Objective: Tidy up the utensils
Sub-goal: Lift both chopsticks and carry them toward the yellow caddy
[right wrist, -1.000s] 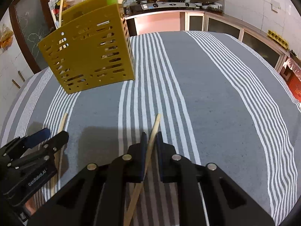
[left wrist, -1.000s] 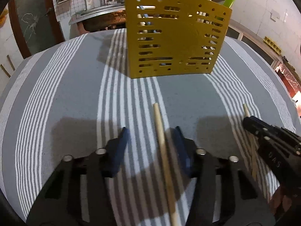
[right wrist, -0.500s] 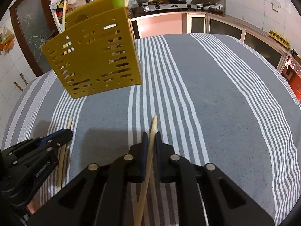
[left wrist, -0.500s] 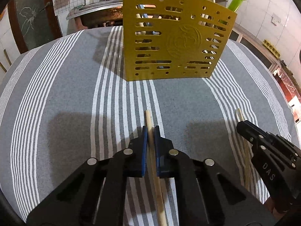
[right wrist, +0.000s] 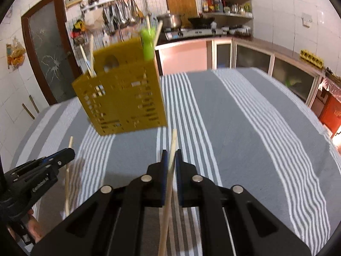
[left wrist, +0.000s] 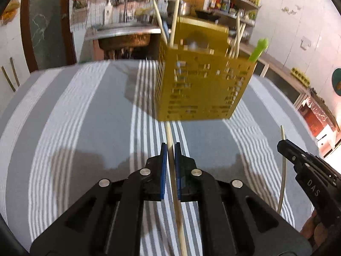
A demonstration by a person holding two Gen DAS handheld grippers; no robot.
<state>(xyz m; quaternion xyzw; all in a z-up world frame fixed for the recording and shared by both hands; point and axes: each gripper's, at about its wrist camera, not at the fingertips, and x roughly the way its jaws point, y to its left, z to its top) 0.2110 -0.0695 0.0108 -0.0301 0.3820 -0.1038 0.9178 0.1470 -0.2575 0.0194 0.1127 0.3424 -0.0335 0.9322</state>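
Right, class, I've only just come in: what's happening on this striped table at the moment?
A person holds a gripper in each hand. The left gripper is shut on a wooden chopstick, and the right gripper is shut on another chopstick. Both sticks appear to be off the striped tablecloth. Ahead stands a yellow perforated utensil holder, already holding several sticks and a green-handled utensil.
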